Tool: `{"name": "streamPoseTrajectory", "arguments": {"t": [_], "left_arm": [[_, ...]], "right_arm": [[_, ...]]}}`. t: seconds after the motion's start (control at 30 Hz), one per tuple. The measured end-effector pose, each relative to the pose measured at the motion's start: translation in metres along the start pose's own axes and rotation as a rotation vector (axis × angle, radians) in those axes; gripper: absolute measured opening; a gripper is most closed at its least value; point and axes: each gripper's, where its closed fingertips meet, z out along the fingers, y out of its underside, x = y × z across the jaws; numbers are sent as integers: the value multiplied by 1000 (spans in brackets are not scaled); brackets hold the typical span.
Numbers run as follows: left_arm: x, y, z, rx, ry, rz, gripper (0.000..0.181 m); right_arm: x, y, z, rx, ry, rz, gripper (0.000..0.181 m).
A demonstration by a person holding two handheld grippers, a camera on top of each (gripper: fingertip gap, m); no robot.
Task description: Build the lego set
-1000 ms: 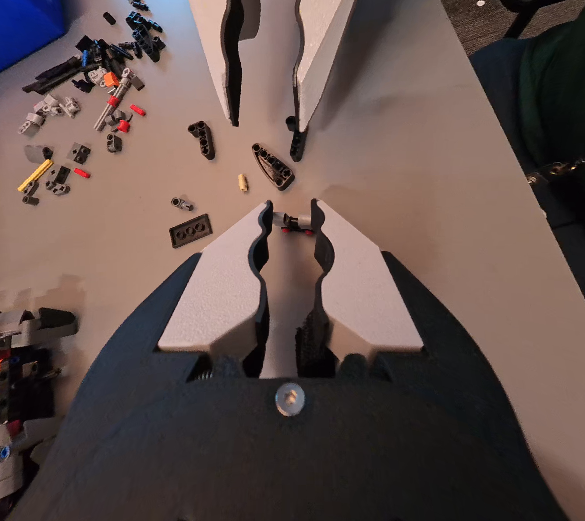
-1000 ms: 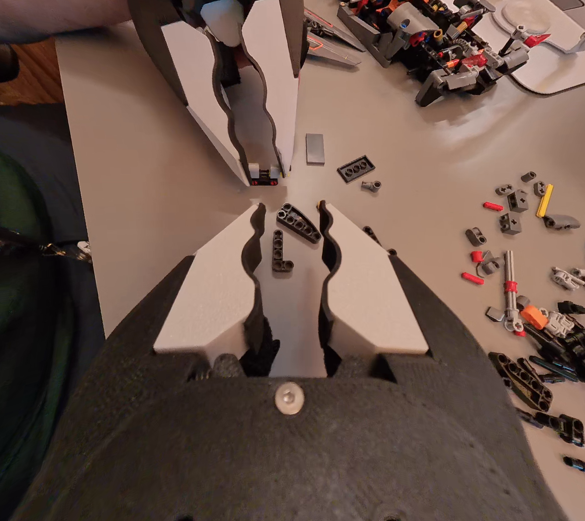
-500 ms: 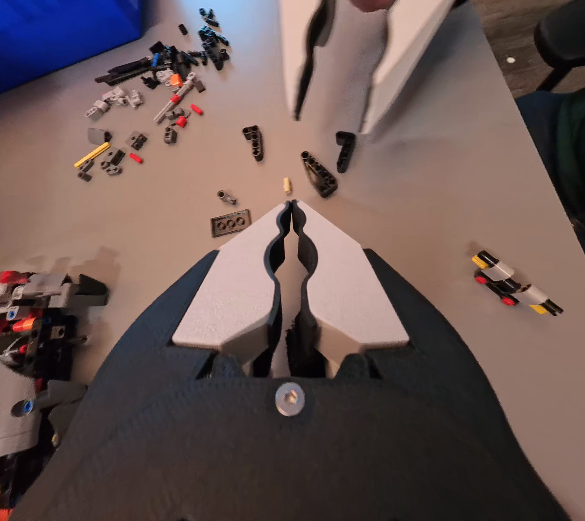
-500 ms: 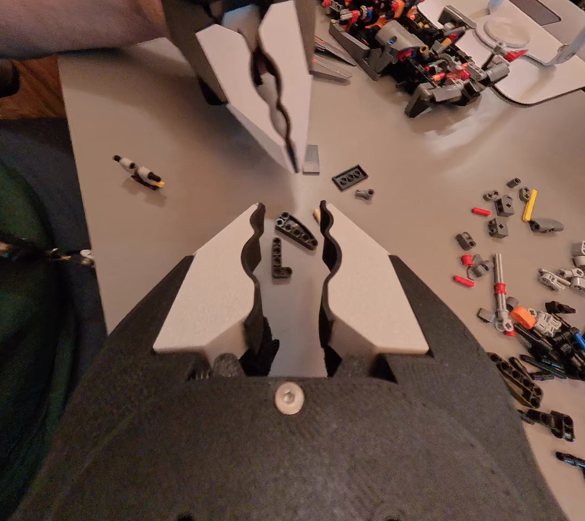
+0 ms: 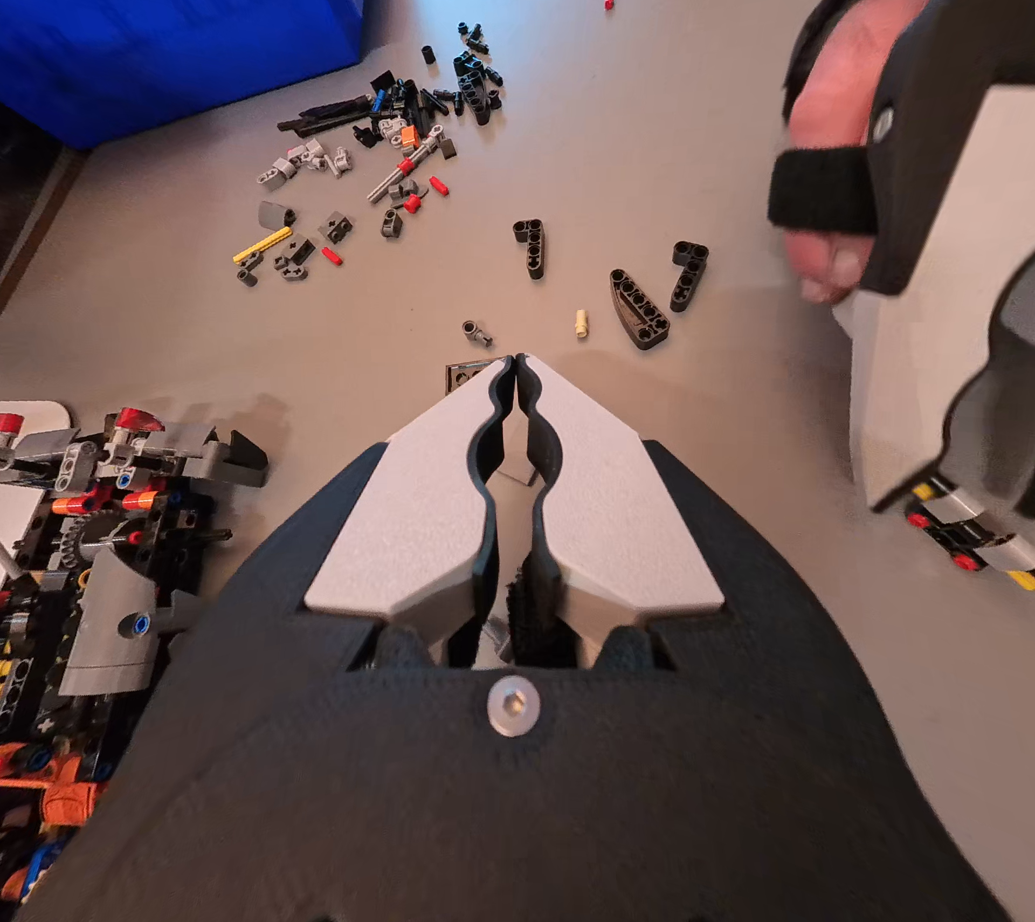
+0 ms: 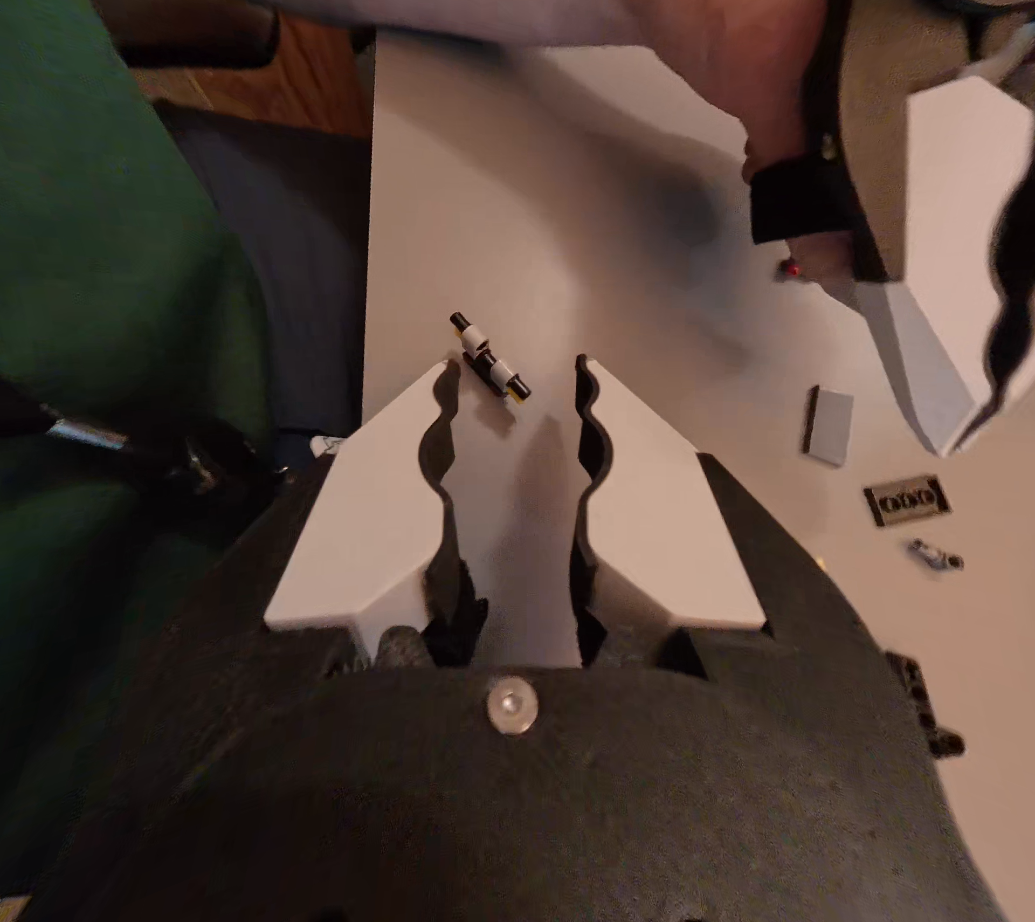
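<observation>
The small black-and-white subassembly [image 6: 490, 364] had been released onto the counter [image 5: 644, 111]; the left tool [image 5: 515, 360] was closed empty, the right tool [image 6: 512, 363] swung over it, open.

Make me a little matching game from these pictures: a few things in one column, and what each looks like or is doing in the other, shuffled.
Things:
1. left gripper
2. right gripper
3. blue bin
4. small black-and-white assembly

States:
A. lying on the table by the right gripper's fingertips
B. jaws open, empty
C. standing at the table's far corner in the left wrist view
D. jaws closed together

Pairs: 1-D, 2-B, 3-C, 4-A
</observation>
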Motion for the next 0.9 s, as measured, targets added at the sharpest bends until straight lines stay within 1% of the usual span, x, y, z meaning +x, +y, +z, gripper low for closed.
{"name": "streamPoseTrajectory", "arguments": {"t": [0.03,0.07,0.1,0.13,0.3,0.53,0.67,0.73,0.9], "left_arm": [[0,0,0,-2,-2,3,0],[0,0,-1,-2,-7,8,0],[-1,0,-2,-2,-14,11,0],[-3,-1,-3,1,-22,8,0],[-13,-6,-11,28,-71,-16,0],[-28,-7,-18,41,-153,-38,2],[-32,-8,-20,53,-169,-61,5],[-33,-8,-20,58,-172,-62,6],[-34,-8,-17,69,-163,-98,13]], "right_arm": [[0,1,5,-20,-4,-22,35],[0,1,8,-30,-7,-43,24],[0,-1,11,-29,-16,-56,9],[1,-2,12,-27,-22,-54,7],[14,-3,7,-13,-19,-2,6],[48,-4,-16,45,52,91,6],[62,-3,-29,73,85,131,6],[71,1,-36,73,120,141,5],[91,3,-56,110,213,163,6]]}}
